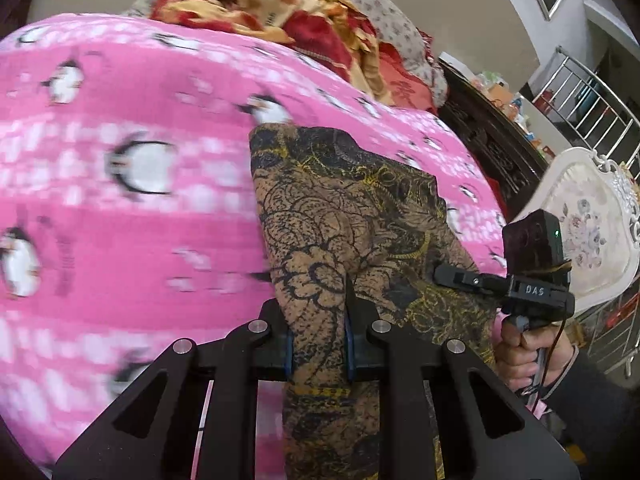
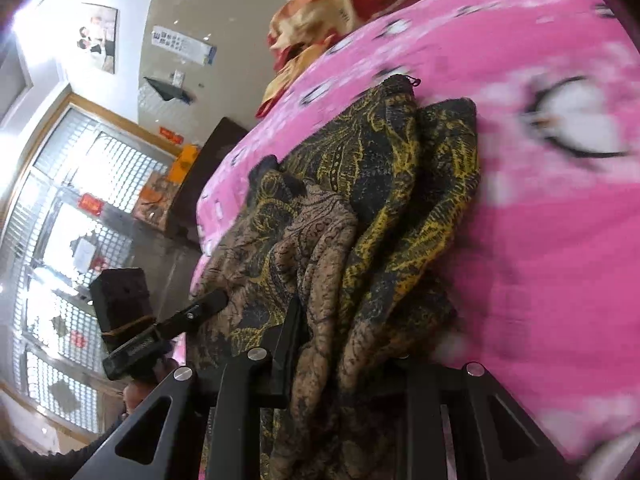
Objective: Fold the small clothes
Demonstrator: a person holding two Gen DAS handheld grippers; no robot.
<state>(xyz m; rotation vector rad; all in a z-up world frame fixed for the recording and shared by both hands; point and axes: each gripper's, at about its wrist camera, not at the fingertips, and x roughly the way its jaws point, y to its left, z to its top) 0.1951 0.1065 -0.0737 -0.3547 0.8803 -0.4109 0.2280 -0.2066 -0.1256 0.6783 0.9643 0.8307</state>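
Pink blanket lies open leftward; crumpled red quilt blocks beyond.

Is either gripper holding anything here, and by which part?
Both hold the brown patterned garment. The left gripper pinches a bunched fold at its near edge; the right gripper clamps a gathered fold at the near edge too, over the pink blanket.

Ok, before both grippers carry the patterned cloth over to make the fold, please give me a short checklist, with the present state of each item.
1. Left gripper shut on the patterned garment: ok.
2. Right gripper shut on the same garment: ok, cloth bunched between its fingers.
3. Garment flat before folding: not ok, wrinkled and doubled near the right gripper.
4. Pink penguin blanket free of both grips: cannot tell.
5. Landing area beyond the garment free of objects: ok; the red and gold bedding lies farther back.
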